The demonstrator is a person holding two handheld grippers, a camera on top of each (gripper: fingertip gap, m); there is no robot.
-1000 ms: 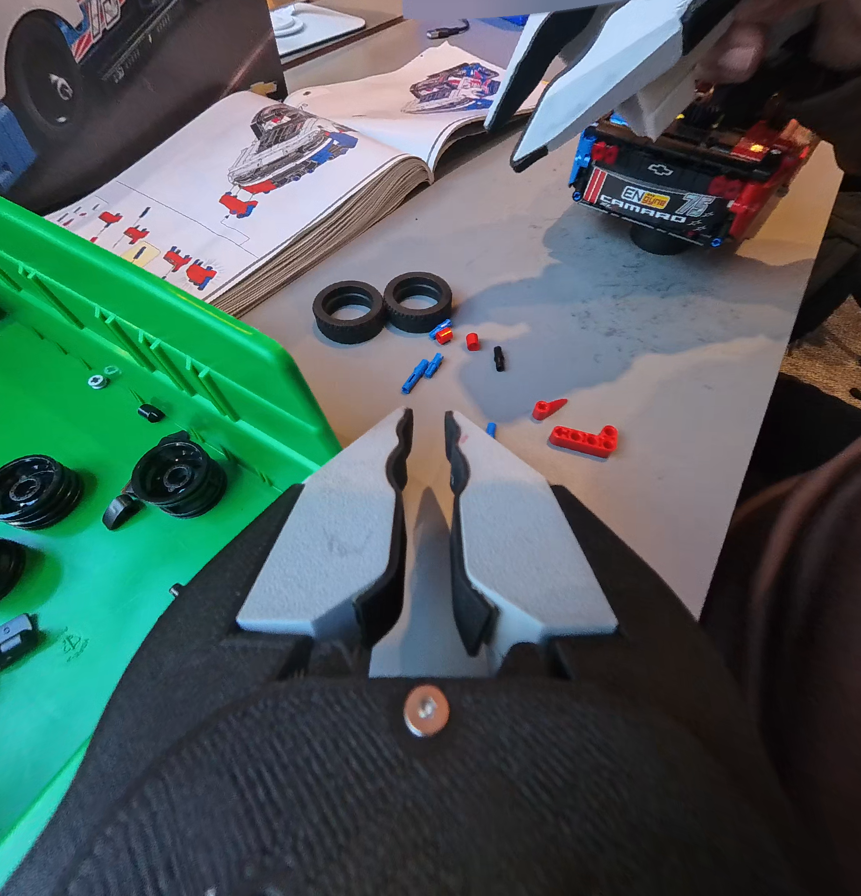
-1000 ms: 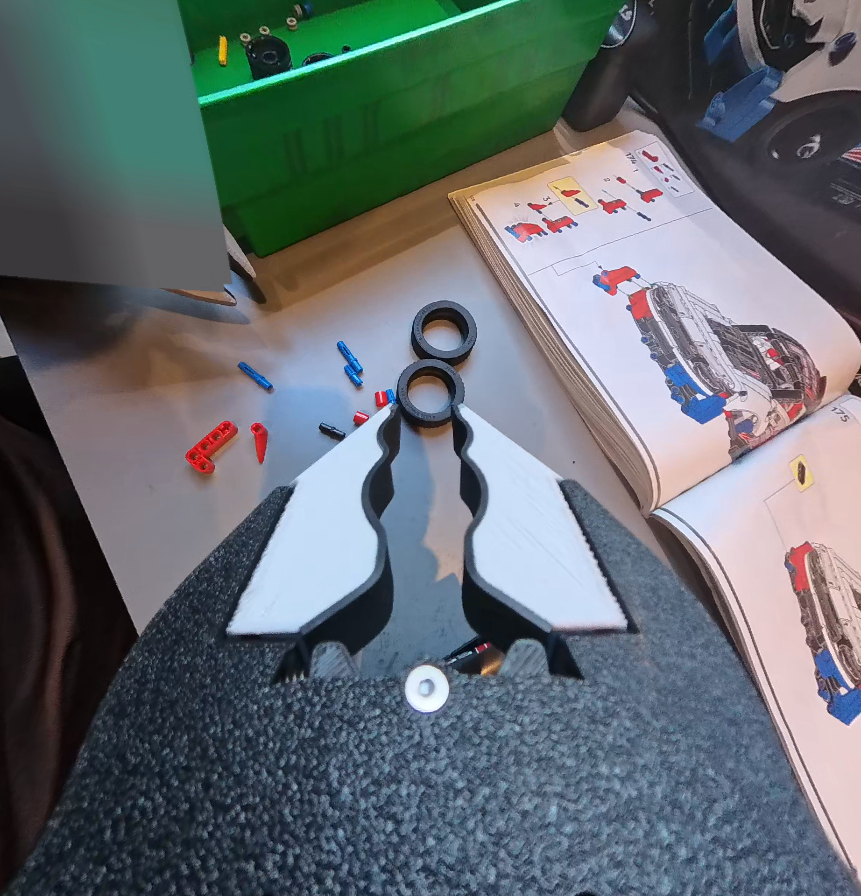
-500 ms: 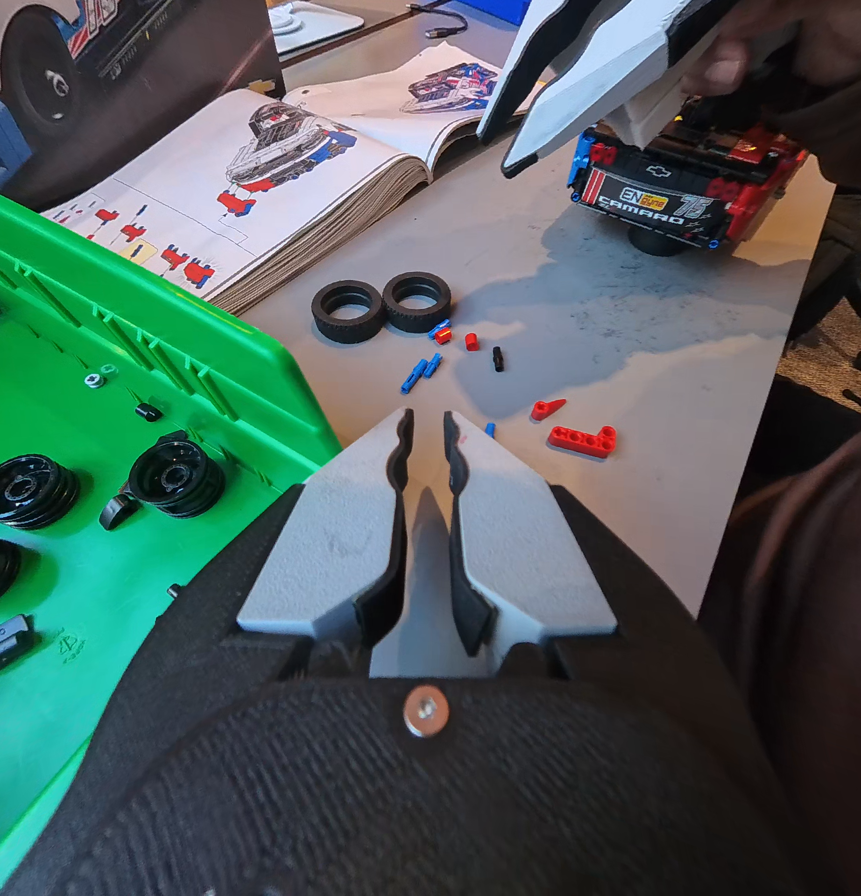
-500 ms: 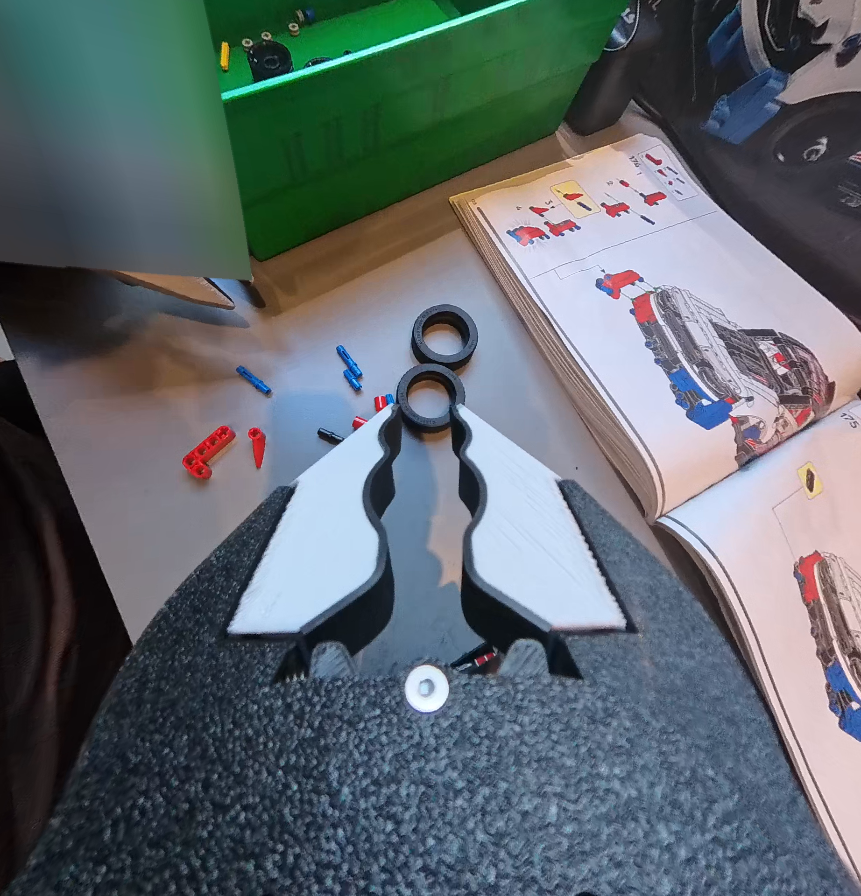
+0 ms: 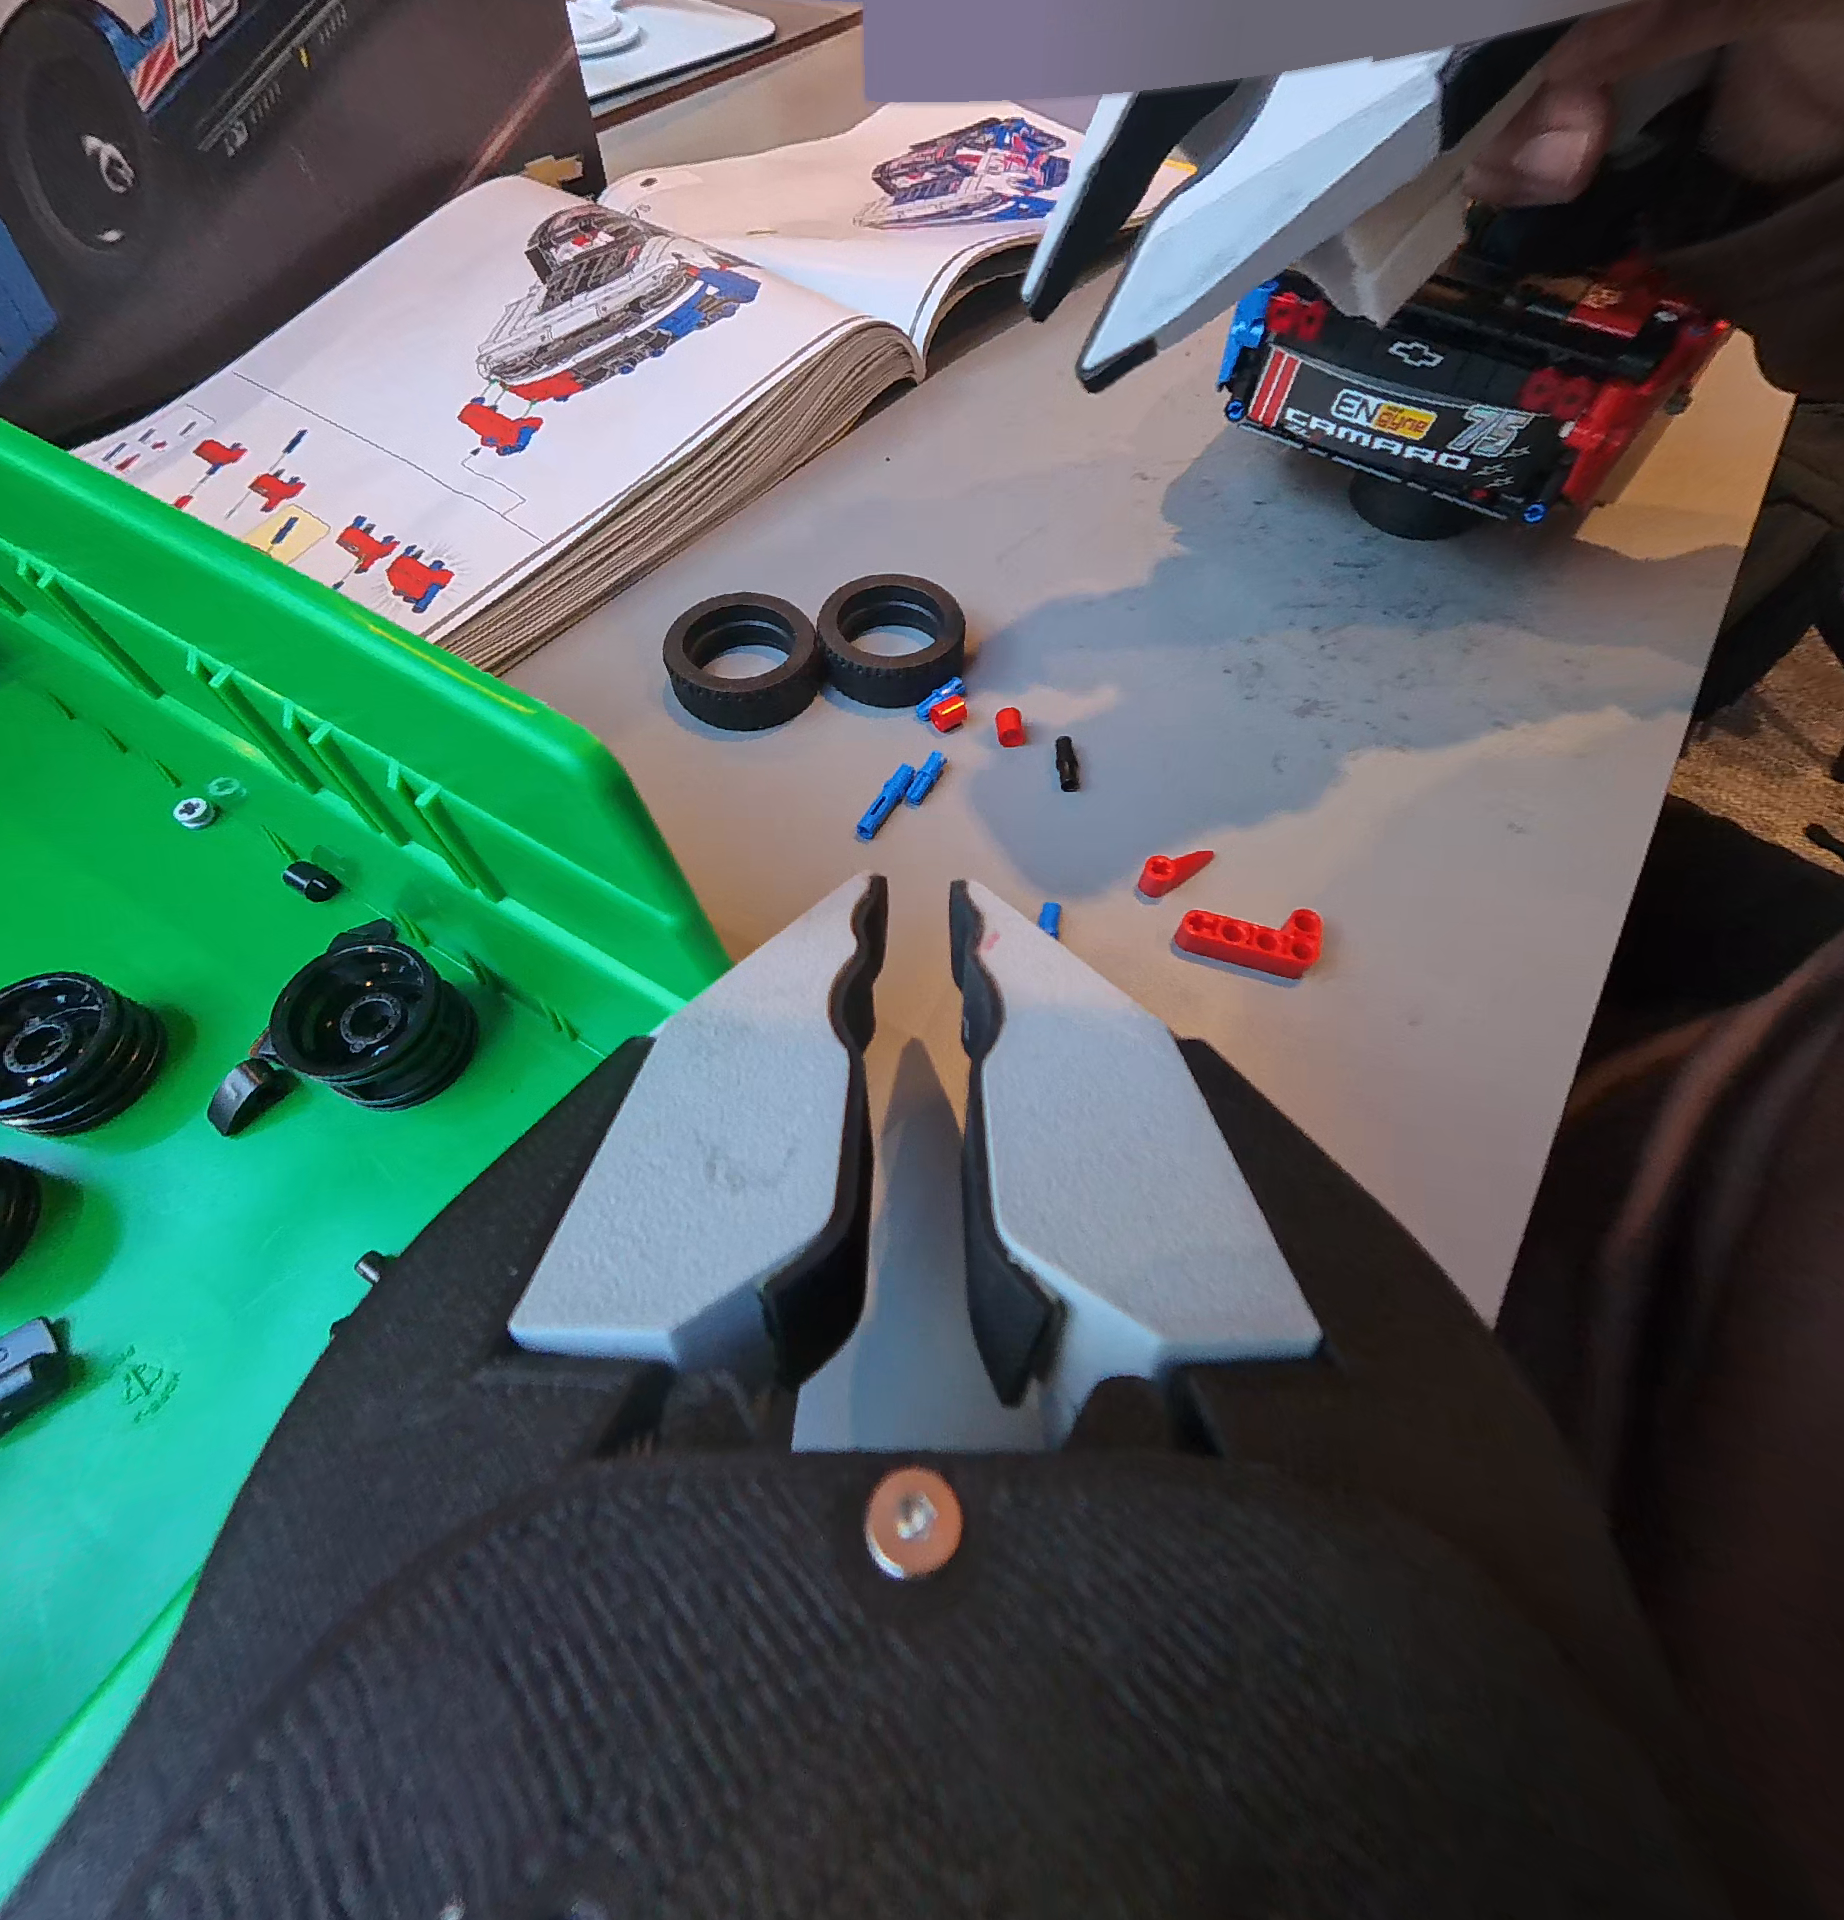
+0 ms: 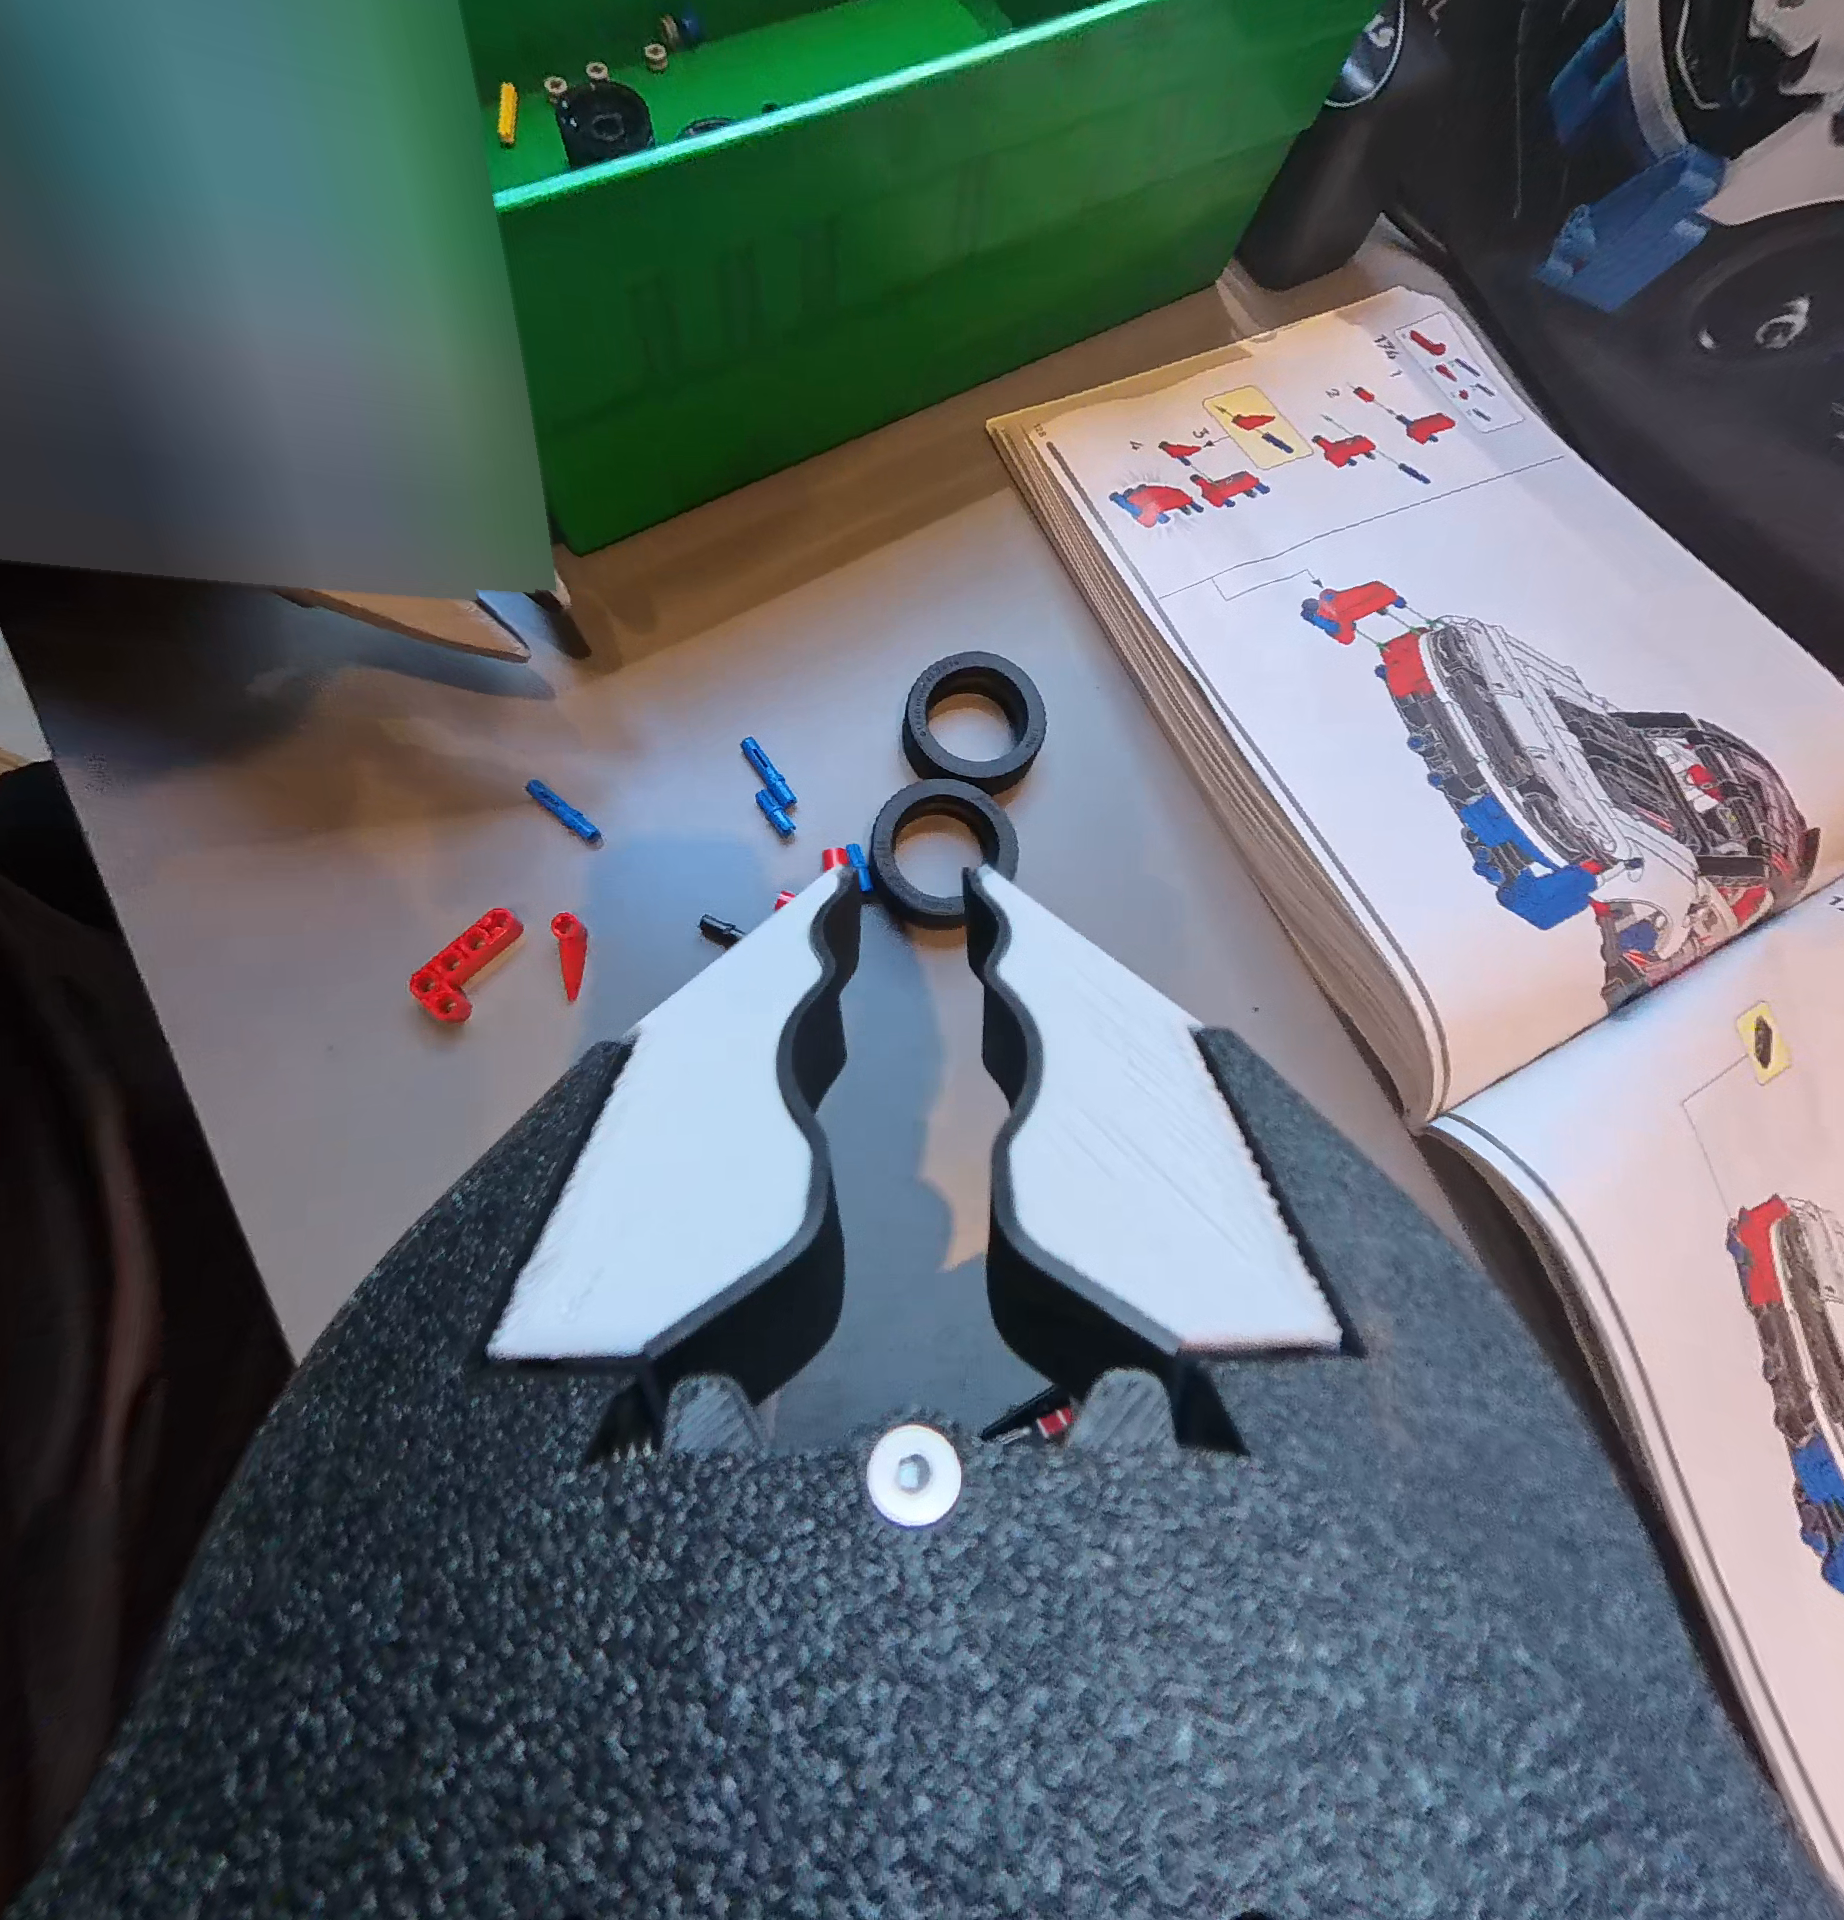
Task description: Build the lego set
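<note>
Two black tyres (image 5: 741, 665) (image 5: 892, 639) lie side by side on the grey table, with small blue pins (image 5: 897, 795), a black pin (image 5: 1066, 762), a red pointed piece (image 5: 1172, 871) and a red L-shaped beam (image 5: 1250, 940) nearby. The part-built car (image 5: 1448, 405) stands at the far right. My left gripper (image 5: 916, 904) hovers short of the small parts, jaws slightly apart and empty. My right gripper (image 6: 910, 883) is open and empty, its tips over the nearer tyre (image 6: 944, 868). It also shows in the left wrist view (image 5: 1105, 312), above the table in front of the car.
A green bin (image 5: 222, 831) at the left holds black wheel rims (image 5: 378, 1023) and small parts. An open instruction book (image 5: 585, 343) lies behind the tyres. The set's box (image 5: 170, 156) stands at the back left. The table's edge runs along the right. Some 12 cm of space lies between my two pairs of fingers. The black pin (image 5: 1066, 762) is about 8 cm from both grippers' fingertips.
My right gripper has drifted a little lower and closer to the tyres, still open. My left gripper and the loose parts have barely moved.
</note>
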